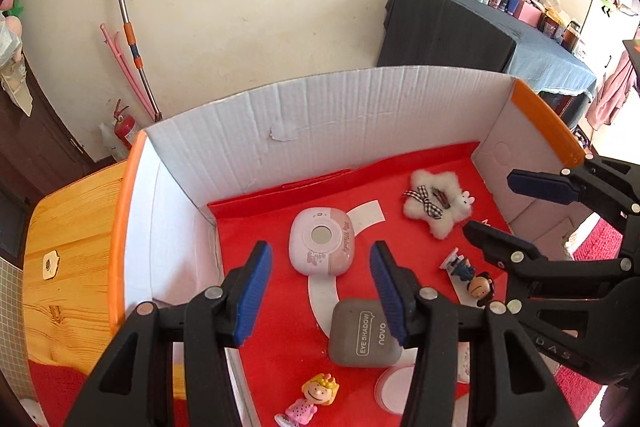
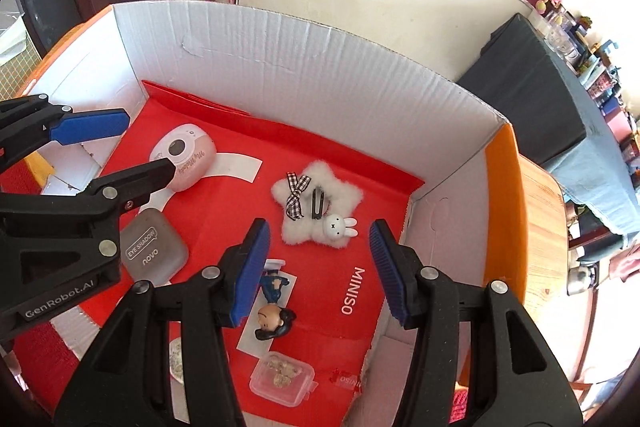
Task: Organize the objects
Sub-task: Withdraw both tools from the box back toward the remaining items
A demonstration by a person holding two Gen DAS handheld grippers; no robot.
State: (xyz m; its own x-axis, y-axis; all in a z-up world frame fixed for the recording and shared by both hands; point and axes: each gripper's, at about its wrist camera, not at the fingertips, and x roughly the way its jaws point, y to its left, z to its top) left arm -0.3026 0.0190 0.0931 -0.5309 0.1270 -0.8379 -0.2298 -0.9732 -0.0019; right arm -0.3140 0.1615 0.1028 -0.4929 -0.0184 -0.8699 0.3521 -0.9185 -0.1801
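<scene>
Both hand-held grippers empty and parted above the white cardboard box (image 1: 332, 115) on the wooden table (image 1: 68, 247): left hand-held gripper (image 1: 320, 291) over the pink My Melody case (image 1: 320, 241) and the grey eye shadow case (image 1: 366, 333), right hand-held gripper (image 2: 318, 271) over the fluffy white star clip (image 2: 316, 211) and the dark-haired figurine (image 2: 274, 301), nothing between either pair of pads. All items loose on the red Miniso bag (image 2: 356, 291) lining the box floor, each apart from its neighbours. Probable risks: a descending pad nudging the figurine, lying flat on its card, instead of straddling it; slippery bag surface letting the rounded cases skate away under a closing pinch; soft star clip compressing and dropping out; two grippers crowding one another inside the walls. Blonde figurine (image 1: 314, 401) partly cut off at the lower edge of the left view; clear small box (image 2: 282, 379) of unclear contents; round white lid (image 1: 394, 385) half behind a gripper arm. Intended destination for each item not evident.
</scene>
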